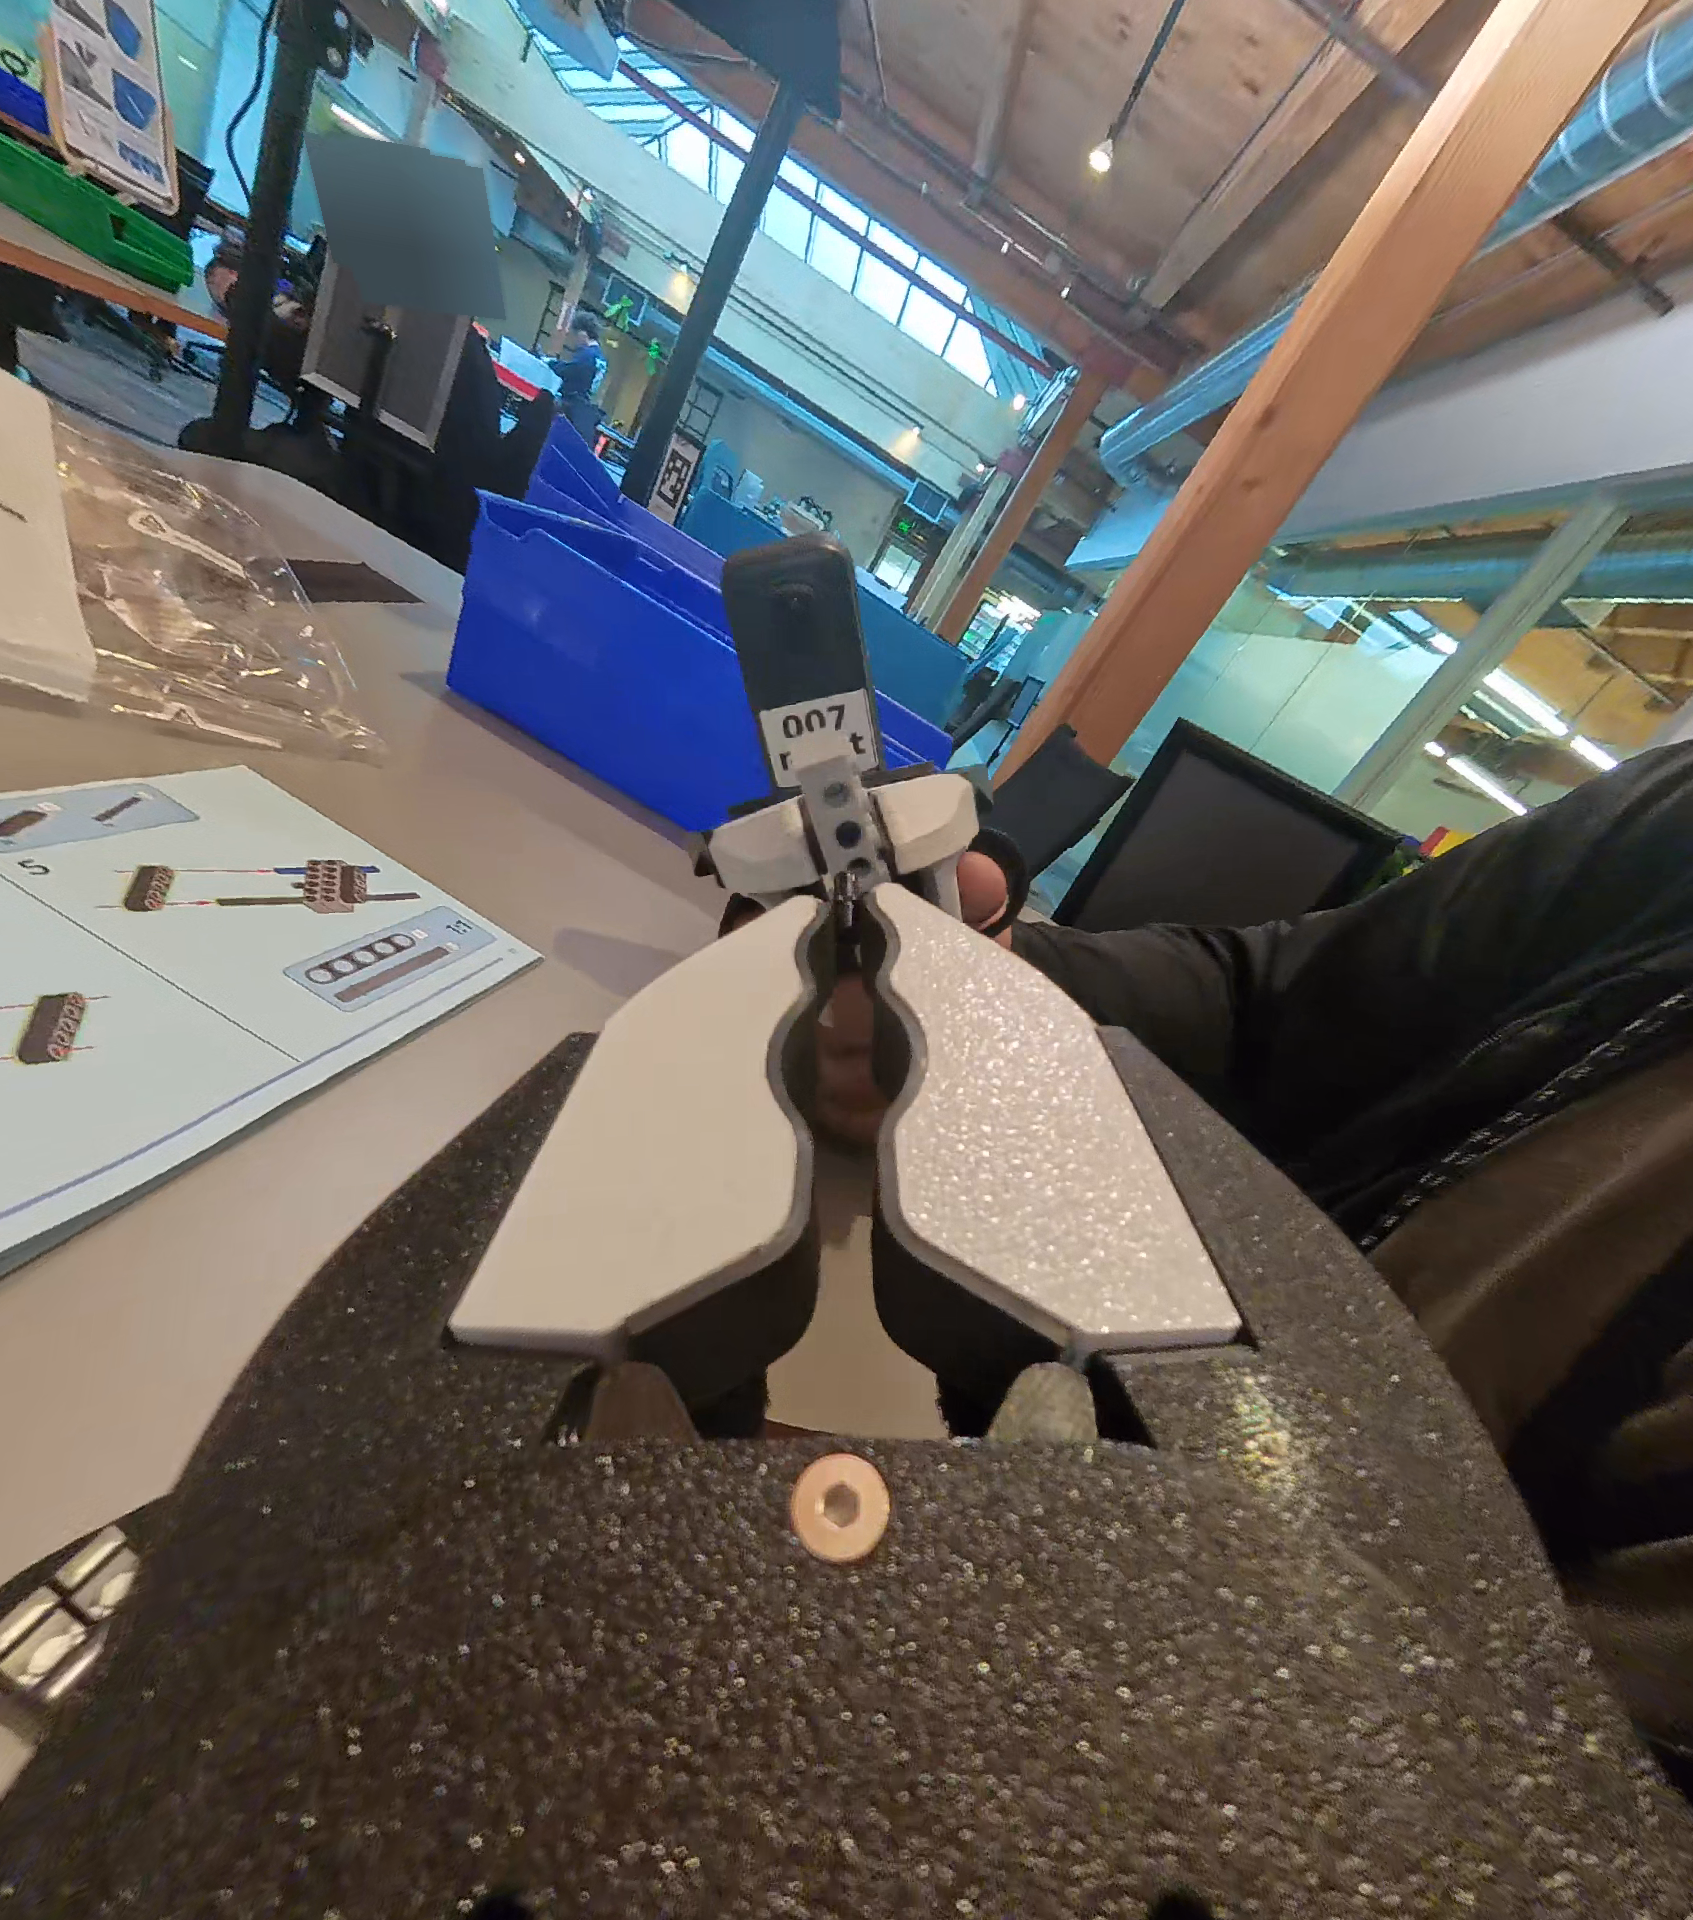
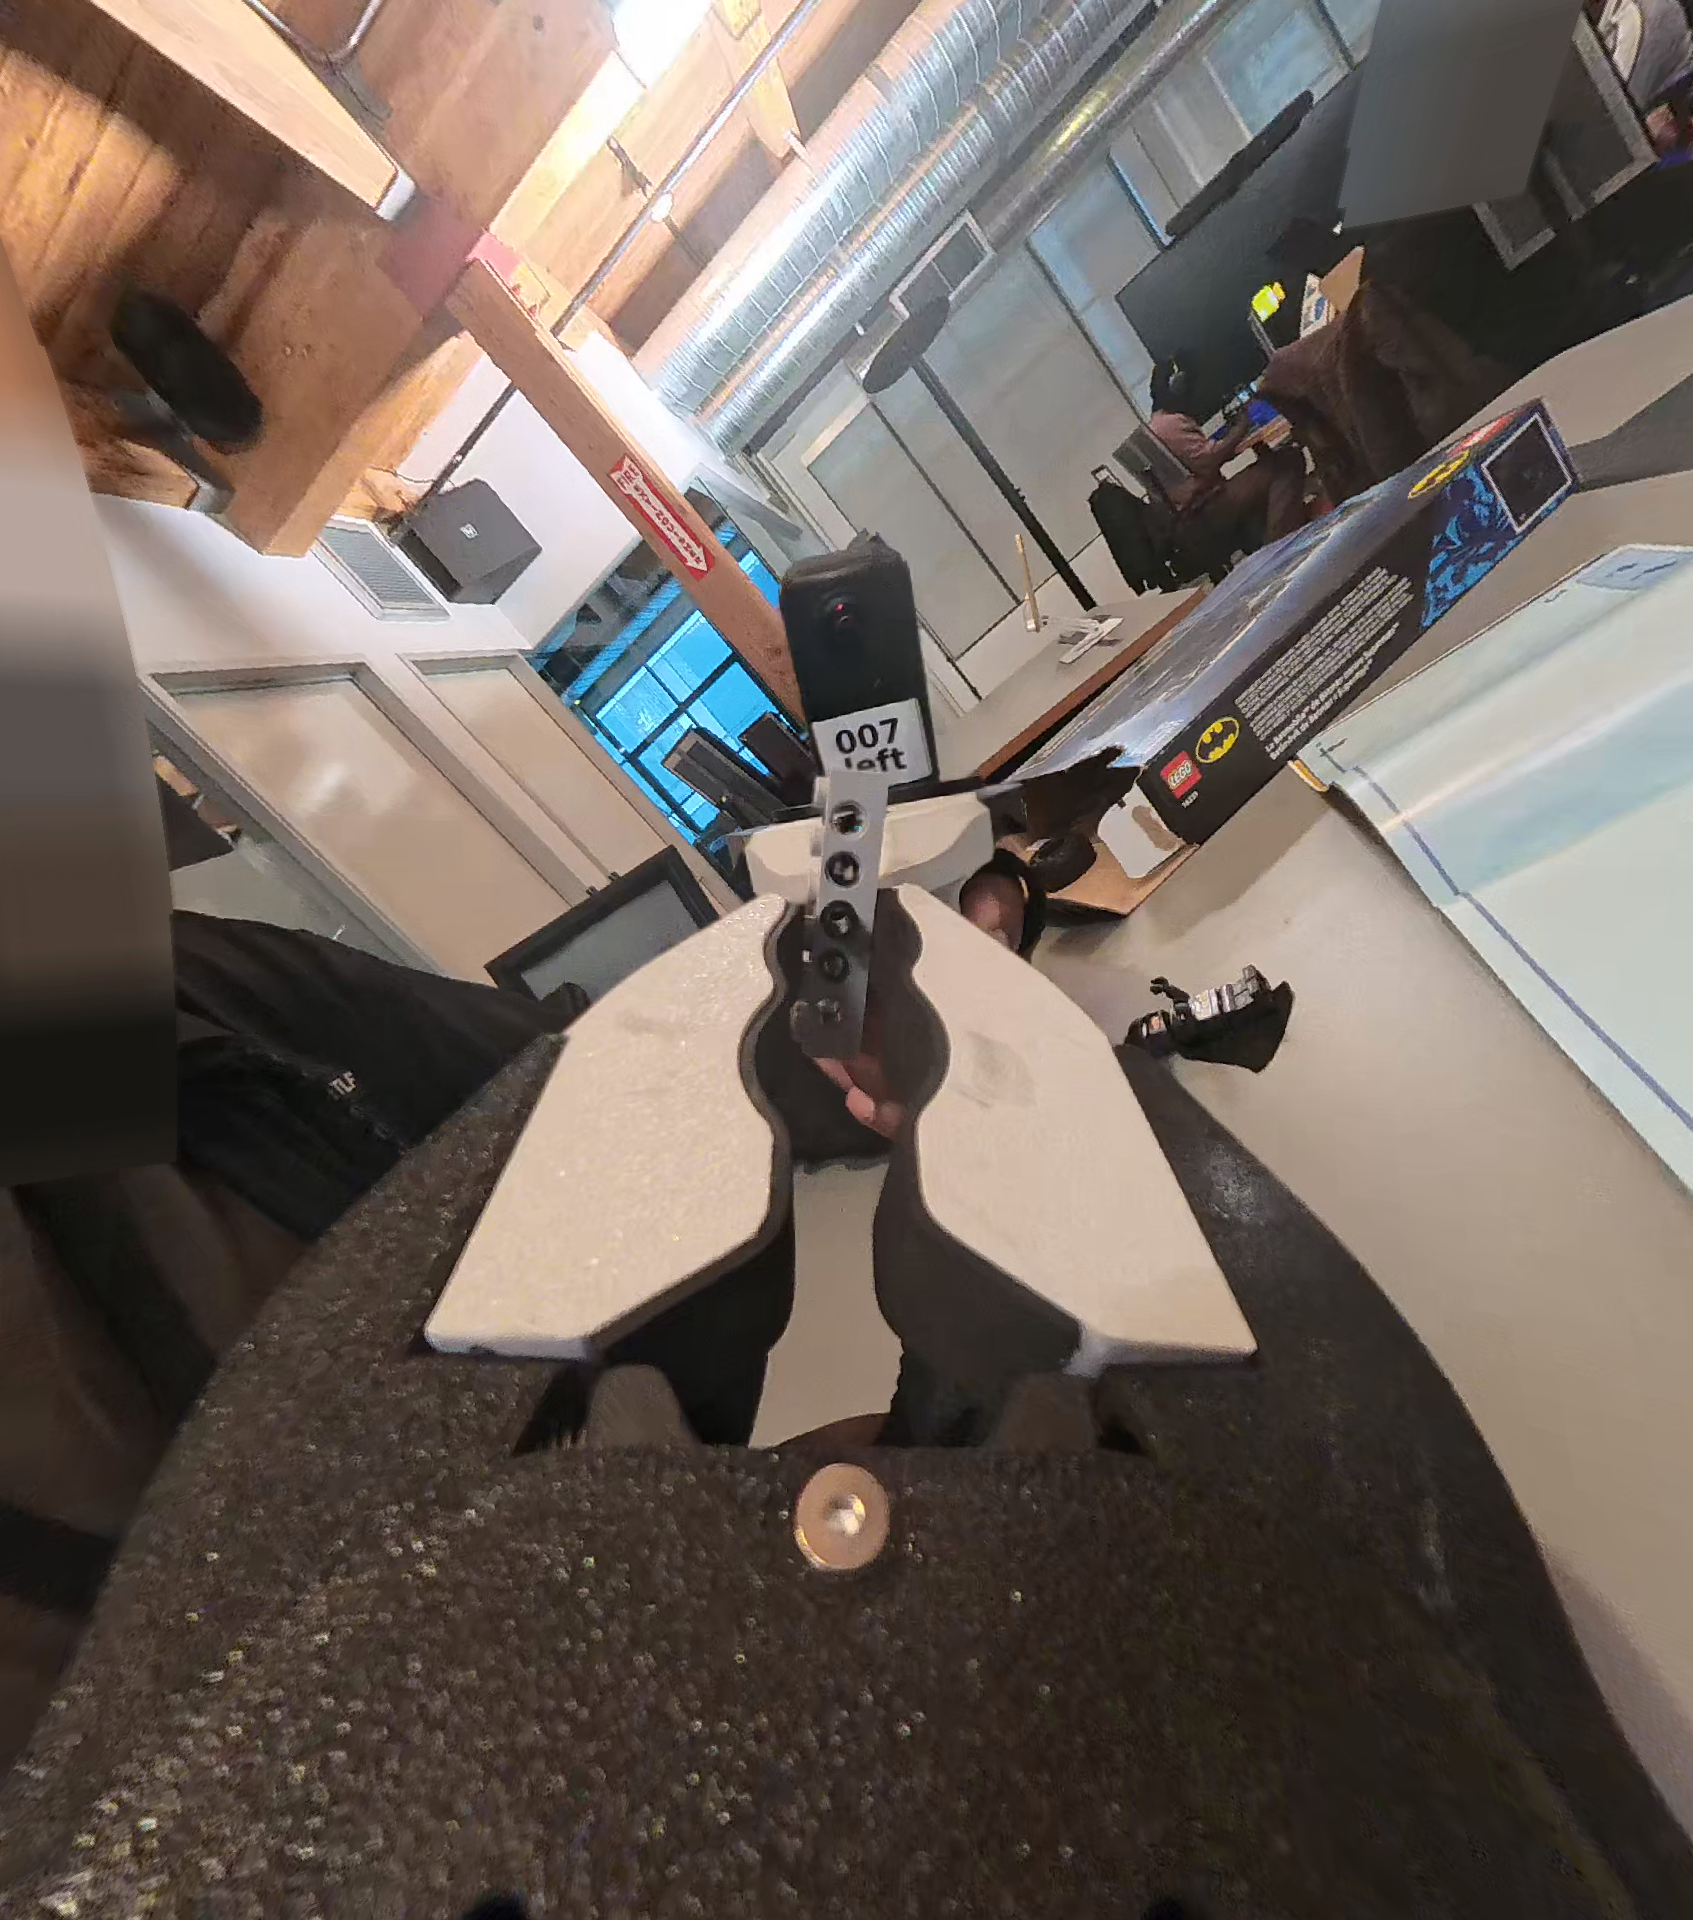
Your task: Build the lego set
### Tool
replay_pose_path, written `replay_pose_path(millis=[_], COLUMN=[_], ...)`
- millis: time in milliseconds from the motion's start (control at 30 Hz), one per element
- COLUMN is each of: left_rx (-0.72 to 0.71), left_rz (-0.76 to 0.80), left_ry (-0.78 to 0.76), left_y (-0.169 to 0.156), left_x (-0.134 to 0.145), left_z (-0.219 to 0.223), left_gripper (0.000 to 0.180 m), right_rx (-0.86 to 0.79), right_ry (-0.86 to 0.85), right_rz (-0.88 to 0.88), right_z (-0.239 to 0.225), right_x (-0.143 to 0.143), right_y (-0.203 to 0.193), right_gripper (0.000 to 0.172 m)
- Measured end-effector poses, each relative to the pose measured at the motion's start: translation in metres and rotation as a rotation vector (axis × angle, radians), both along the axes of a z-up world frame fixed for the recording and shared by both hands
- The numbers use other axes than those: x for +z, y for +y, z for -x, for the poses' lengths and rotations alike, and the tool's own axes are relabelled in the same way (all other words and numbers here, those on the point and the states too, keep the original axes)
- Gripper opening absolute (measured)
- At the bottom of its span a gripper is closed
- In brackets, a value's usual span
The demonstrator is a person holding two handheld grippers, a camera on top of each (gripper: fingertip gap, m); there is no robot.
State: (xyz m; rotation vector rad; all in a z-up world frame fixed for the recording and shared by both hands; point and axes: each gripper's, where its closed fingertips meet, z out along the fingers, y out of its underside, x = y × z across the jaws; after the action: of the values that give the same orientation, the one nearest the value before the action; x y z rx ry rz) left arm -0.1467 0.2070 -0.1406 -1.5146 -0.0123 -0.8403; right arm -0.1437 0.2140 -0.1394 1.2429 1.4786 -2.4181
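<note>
**Left gripper** [image 1: 847, 920]: closed almost fully, tips pinching a small dark pin [image 1: 848, 914]. Too small to identify surely; probably a connector peg. Directly ahead of the tips and nearly touching: the lowest hole of a grey holed beam [image 1: 842, 821].

**Right gripper** [image 2: 826, 935]: facing the left one, clamped on that beam by its two flat faces, beam upright, both ends projecting past the fingers.

**Handling, as judged**
- Keep pads square on the beam's flat faces; avoid twisting, since a long narrow part is likely to pivot between the pads.
- Hold the pin in line with the hole's axis; with so little of the pin exposed, expect easy slipping under side load.
- Keep both wrists steady; move only one.

**Edges and room**
- Below both grippers: grey table [image 1: 468, 831], both held above it.
- Left of the left gripper: open instruction booklet [image 1: 146, 987], clear bags [image 1: 198, 603] beyond it.
- Ahead, behind the right gripper: blue bin [image 1: 593, 665].
- Right of the right gripper: small dark parts [image 2: 1216, 1023], printed box [image 2: 1341, 644] beyond.
- Close on the operator side: dark sleeve [image 1: 1341, 987]. Most free room upward.
</note>
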Motion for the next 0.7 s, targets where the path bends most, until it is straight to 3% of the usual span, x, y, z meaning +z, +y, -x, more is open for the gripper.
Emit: replay_pose_path(millis=[700], left_rx=[-0.044], left_rz=[0.03], left_ry=[-0.042], left_y=[0.002], left_x=[-0.006], left_z=[-0.006], left_gripper=[0.004], right_rx=[0.07], right_ry=[-0.081], right_rz=[-0.073], right_z=[-0.002], right_x=[-0.014], right_y=[-0.013], right_gripper=[0.012])
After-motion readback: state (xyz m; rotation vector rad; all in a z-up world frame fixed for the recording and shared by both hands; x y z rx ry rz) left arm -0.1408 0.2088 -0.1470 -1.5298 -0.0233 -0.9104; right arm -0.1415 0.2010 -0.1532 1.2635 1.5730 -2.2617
